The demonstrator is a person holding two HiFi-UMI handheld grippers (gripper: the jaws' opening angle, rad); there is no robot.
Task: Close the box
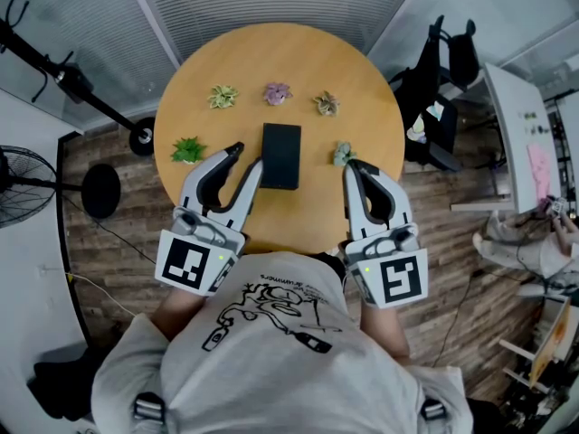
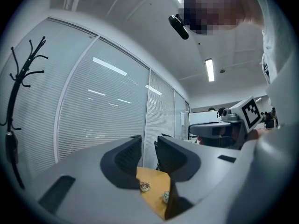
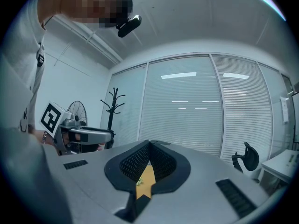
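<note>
Grippers sit nearest us, both held level and side by side, pointing away over the near edge of the round wooden table (image 1: 298, 215). Our left gripper (image 1: 247, 155) has its jaws a little apart, with nothing between them. Our right gripper (image 1: 355, 165) has its jaws pressed together, empty. The flat black rectangular box (image 1: 280, 155) lies between them, just beside the left tip. Five small leafy plants (image 1: 277, 92) curve around it farther off.

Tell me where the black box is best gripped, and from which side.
Probably across the long sides of the black box, near its close end, approached from the person's side: it lies flat and narrow, long axis pointing away. The open left gripper sits by its left edge.
</note>
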